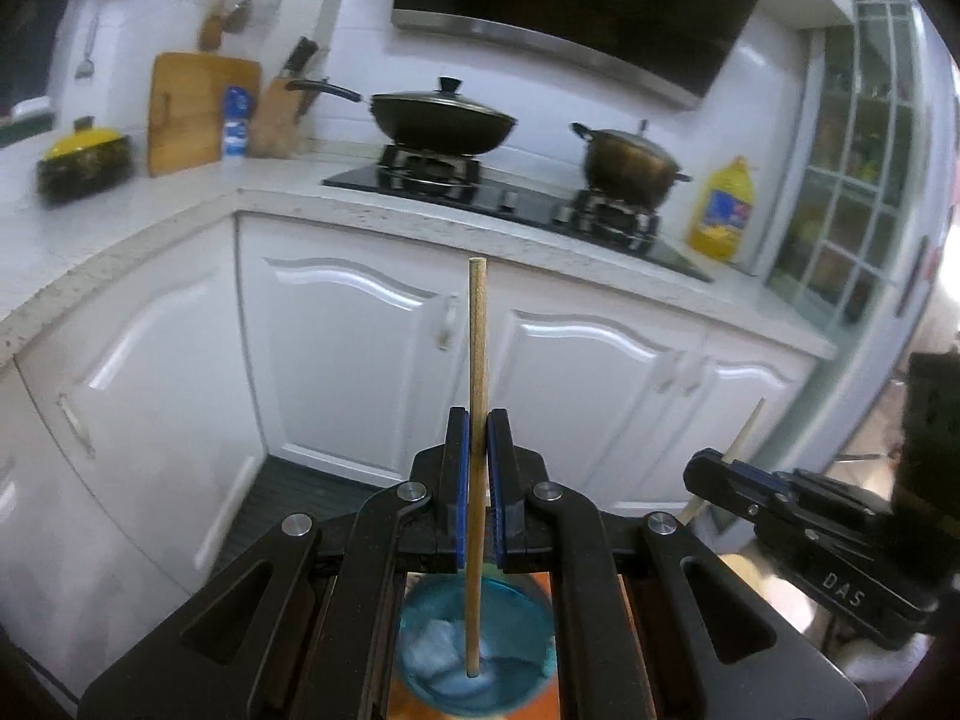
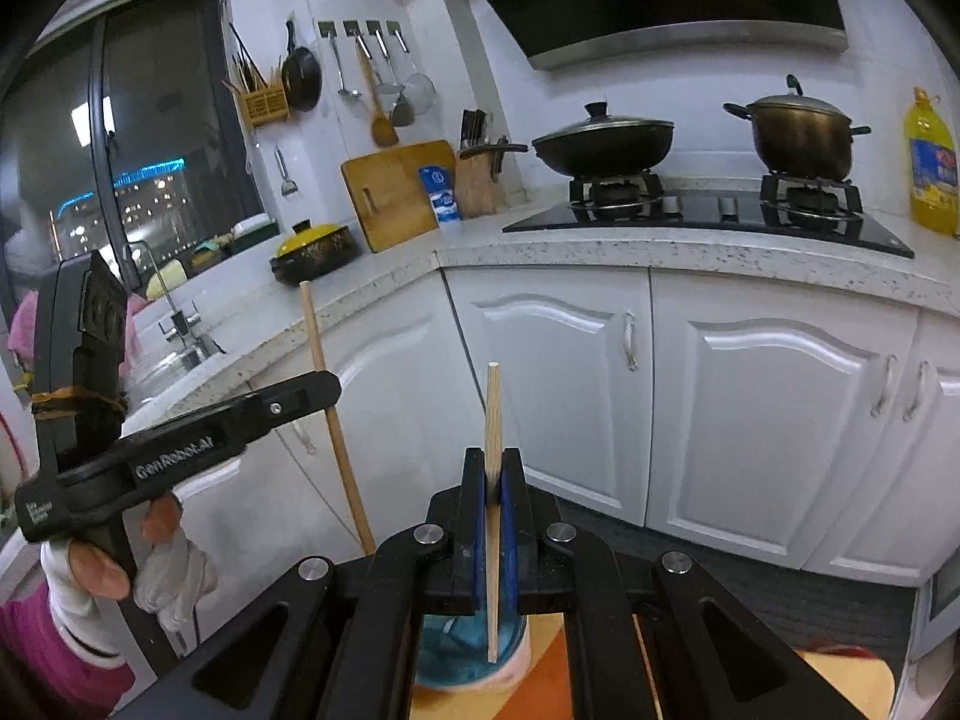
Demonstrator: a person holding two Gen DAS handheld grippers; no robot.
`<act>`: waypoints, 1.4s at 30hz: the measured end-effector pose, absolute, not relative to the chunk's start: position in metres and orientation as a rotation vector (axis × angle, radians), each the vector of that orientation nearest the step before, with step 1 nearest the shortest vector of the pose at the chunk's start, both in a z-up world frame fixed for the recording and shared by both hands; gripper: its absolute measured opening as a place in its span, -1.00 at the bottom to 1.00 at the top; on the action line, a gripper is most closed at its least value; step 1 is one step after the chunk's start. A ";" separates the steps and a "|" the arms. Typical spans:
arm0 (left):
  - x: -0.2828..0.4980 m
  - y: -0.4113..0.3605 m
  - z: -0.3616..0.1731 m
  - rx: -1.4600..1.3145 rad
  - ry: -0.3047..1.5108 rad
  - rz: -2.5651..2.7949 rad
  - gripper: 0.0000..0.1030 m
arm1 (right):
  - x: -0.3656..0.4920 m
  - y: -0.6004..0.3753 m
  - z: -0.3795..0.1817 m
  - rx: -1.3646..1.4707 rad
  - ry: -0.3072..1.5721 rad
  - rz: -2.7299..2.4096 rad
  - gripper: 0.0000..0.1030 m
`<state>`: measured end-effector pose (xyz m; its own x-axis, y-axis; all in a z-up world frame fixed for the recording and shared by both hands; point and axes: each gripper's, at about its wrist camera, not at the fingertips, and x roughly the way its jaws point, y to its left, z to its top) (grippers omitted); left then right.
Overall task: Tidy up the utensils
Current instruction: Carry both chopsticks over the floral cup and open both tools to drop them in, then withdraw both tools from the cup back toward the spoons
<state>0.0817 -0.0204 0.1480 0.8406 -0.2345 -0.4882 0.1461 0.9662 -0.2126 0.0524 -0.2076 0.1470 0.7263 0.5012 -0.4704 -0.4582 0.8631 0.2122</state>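
My left gripper (image 1: 478,420) is shut on a wooden chopstick (image 1: 477,348) held upright; its lower tip is inside a blue cup (image 1: 480,678) below the gripper. My right gripper (image 2: 493,459) is shut on a second wooden chopstick (image 2: 493,414), also upright, with its lower end over the same blue cup (image 2: 456,654). The cup stands on an orange-brown surface (image 2: 552,684). The right gripper also shows in the left wrist view (image 1: 708,468). The left gripper shows in the right wrist view (image 2: 324,387), with its chopstick (image 2: 321,360).
White cabinet doors (image 1: 360,348) stand ahead under a speckled counter (image 2: 660,252). On the counter are a stove with a wok (image 2: 603,144) and a pot (image 2: 801,132), an oil bottle (image 2: 933,162), a cutting board (image 2: 399,192) and a knife block (image 2: 480,180).
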 end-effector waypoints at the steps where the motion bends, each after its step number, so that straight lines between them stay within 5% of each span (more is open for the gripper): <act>1: 0.086 -0.020 0.141 -0.163 0.537 -0.187 -0.92 | 0.058 -0.204 0.143 0.079 0.547 0.525 -0.91; 16: 0.112 -0.022 0.060 -0.151 0.691 -0.139 -0.91 | 0.122 -0.172 0.034 0.083 0.812 0.542 -0.91; 17: 0.112 -0.022 0.059 -0.157 0.698 -0.146 -0.88 | 0.122 -0.173 0.031 0.082 0.817 0.541 -0.86; 20: 0.109 -0.021 0.059 -0.165 0.706 -0.150 -0.49 | 0.121 -0.179 0.028 0.098 0.828 0.538 -0.17; 22: 0.107 -0.018 0.060 -0.180 0.705 -0.157 -0.27 | 0.115 -0.184 0.029 0.109 0.821 0.549 -0.16; 42: 0.056 -0.041 0.068 -0.111 0.693 -0.149 -0.26 | 0.057 -0.217 0.036 0.067 0.792 0.457 -0.14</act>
